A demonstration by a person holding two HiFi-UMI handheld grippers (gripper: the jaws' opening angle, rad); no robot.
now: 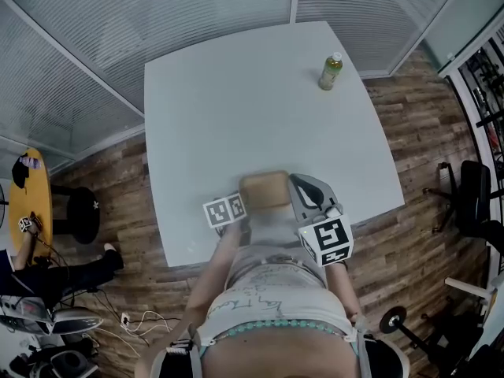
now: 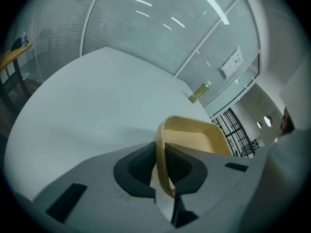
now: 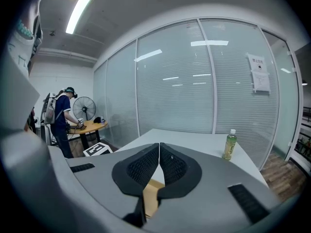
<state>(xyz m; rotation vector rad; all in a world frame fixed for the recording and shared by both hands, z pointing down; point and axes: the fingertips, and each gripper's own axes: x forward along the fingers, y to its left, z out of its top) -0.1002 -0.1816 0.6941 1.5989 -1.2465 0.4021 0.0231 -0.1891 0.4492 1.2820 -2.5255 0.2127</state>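
A shallow tan tray (image 1: 265, 190) hangs over the near edge of the white table (image 1: 252, 109). My left gripper (image 1: 245, 209) is at the tray's left side. In the left gripper view the left gripper (image 2: 164, 165) is shut on the tray's (image 2: 194, 139) thin rim. My right gripper (image 1: 305, 194) is at the tray's right side. In the right gripper view the right gripper (image 3: 159, 163) is shut, its pads touching, with a piece of the tray (image 3: 152, 194) showing below them. A green bottle (image 1: 331, 71) stands upright at the table's far right.
Frosted glass walls (image 1: 197, 14) close the room behind the table. A person (image 3: 61, 116) stands at a round yellow table (image 1: 33, 203) on the left, beside a fan (image 3: 84, 108). A black chair (image 1: 472, 203) stands at the right, and cables (image 1: 142, 321) lie on the wooden floor.
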